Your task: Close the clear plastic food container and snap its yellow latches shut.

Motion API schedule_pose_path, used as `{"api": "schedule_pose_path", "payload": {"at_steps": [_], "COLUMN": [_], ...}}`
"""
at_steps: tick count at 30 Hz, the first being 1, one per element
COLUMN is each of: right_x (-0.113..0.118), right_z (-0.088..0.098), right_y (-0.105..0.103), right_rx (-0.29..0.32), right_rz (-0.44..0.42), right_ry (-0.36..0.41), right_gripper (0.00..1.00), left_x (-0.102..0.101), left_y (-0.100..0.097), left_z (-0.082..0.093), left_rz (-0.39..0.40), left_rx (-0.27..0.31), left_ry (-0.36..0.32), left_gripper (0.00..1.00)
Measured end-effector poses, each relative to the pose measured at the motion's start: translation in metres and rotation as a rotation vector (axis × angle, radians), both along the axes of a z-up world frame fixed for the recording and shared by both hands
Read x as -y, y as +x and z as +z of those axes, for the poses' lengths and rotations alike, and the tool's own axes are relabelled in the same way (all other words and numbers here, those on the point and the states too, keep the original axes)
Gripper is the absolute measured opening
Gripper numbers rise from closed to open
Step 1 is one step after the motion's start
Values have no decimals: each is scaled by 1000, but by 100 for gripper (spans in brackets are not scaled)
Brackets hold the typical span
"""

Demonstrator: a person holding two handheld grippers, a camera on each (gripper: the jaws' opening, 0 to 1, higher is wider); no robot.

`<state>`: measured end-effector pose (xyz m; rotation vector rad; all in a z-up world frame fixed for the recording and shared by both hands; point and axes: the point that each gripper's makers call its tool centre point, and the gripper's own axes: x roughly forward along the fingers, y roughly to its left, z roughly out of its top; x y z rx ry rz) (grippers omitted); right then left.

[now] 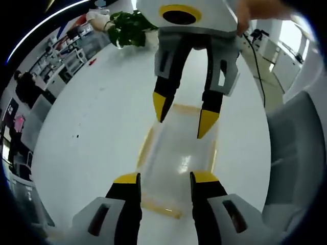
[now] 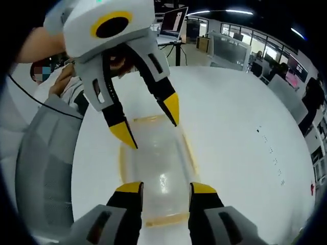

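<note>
Nearest the lens: left gripper (image 1: 164, 179) spread, jaws straddling near end of clear plastic food container (image 1: 176, 153), pinching nothing. Right gripper (image 2: 166, 189) likewise spread over opposite end of container (image 2: 156, 171). Lies flat on white table (image 1: 97, 117), lid appearing seated, between the two tools. Yellow latches (image 1: 145, 145) along edges; whether snapped or loose, cannot tell. Risks judged: smooth tabletop, light box, so uneven push on one end likely slides or tips it. Off-centre press may slip off latch. Potted plant (image 1: 127, 28) well apart, no obstruction.
</note>
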<state>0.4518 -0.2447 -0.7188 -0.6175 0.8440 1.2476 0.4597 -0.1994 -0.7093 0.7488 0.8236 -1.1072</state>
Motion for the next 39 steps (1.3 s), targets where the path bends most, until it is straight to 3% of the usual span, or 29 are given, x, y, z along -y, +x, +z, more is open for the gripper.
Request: {"api": "schedule_pose_path", "payload": {"at_steps": [11,13,16,39], "right_x": [-18,-20,-22,-19], "right_z": [-1,0,0,-2], "right_y": [-2,-1,0,21], "right_rx": [9,10,10,11], "right_rz": [61,67,60,49], "right_ry": [42,45,56,44], "right_gripper": [29,29,29,34], "left_x": [13,13,13,19], "left_y": [-2,-5,-4,-19], "left_z": [-3,-5,-8,-9], "left_rz": [-51,-46,-52,-47], "left_rx": [3,-26,-12,-17], "left_ry": [-12,-15,-5,-24], "left_gripper": [36,33,36,42]}}
